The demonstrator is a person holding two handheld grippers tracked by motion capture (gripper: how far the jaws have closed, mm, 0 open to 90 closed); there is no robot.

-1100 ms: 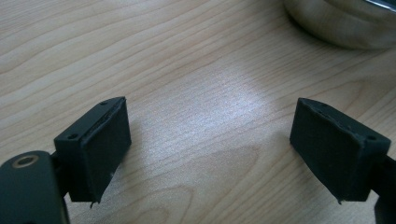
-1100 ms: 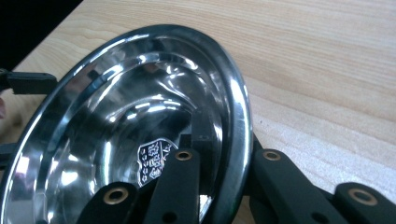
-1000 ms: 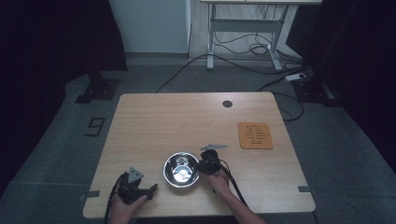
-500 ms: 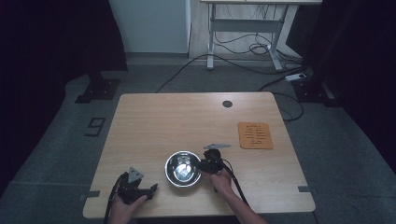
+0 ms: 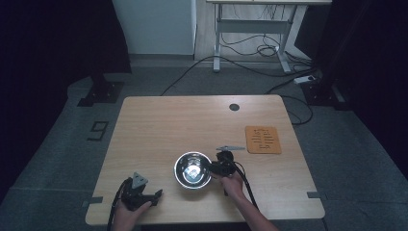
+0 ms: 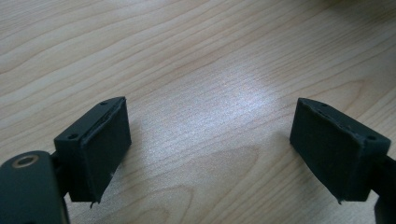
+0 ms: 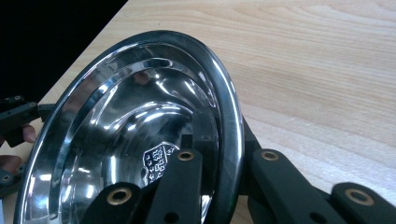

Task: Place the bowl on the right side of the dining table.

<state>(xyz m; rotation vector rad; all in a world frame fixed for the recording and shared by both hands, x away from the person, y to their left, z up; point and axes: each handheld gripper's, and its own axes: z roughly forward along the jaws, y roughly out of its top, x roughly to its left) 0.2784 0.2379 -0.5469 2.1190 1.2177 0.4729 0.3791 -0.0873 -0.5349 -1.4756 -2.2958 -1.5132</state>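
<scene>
A: What's hard to read on the desk [image 5: 159, 125]?

B: The dark room around it swallows the floor on both sides. In the high view the person's forearms are cut off at the bottom edge. The printing on the orange mat [image 5: 262, 139] is too small to make out, and so is the thin grey piece [image 5: 230, 148] lying just beside it.

A: And the steel bowl [image 5: 192, 169]?

B: It sits toward the near middle of the desk. The right tongs [image 5: 215, 168] are clenched on its right rim. In the right gripper view one jaw lies inside the bowl [image 7: 140, 135] over a stamped mark on the bottom, and the other runs outside the wall, with the rim pinched between them. The bowl's lower left part runs out of that picture.

A: The other hand?

B: The left tongs [image 5: 155, 195] rest near the front left of the desk, well apart from the bowl, released; in the left gripper view the jaws stand wide apart with only bare wood [image 6: 210, 93] between them.

A: Anything in the way?

B: A small dark round spot [image 5: 234, 107] sits near the far edge, and the mat lies to the right, both apart from the bowl.
</scene>
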